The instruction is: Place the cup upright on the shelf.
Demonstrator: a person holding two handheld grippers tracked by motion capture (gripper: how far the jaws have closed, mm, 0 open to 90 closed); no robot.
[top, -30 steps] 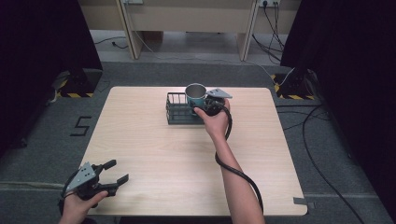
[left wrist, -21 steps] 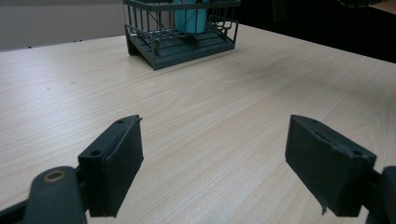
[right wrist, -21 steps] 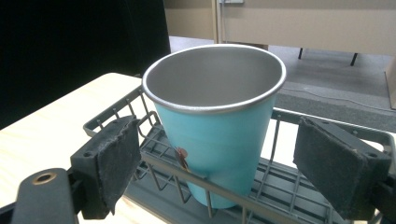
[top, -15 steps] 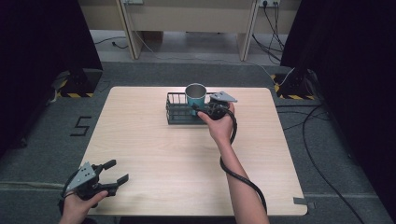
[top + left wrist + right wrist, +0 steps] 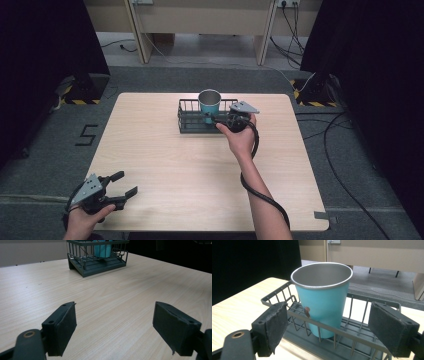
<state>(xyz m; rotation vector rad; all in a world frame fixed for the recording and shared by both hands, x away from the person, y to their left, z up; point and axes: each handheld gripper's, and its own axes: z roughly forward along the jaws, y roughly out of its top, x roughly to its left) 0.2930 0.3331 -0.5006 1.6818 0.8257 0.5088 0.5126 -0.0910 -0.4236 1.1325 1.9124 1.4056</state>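
The teal metal cup (image 5: 209, 103) with a bare steel rim was seen upright inside the dark wire basket (image 5: 189, 119) at the desk's (image 5: 165, 165) twelve o'clock. The right claw (image 5: 216, 120), jaws spread, was held at the basket's three o'clock, seemingly after release. The left claw (image 5: 125, 185) was rested open at seven o'clock.

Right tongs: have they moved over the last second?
Yes. The right tongs have drawn slightly back from the cup toward the rack's near right side; their jaws stand open.
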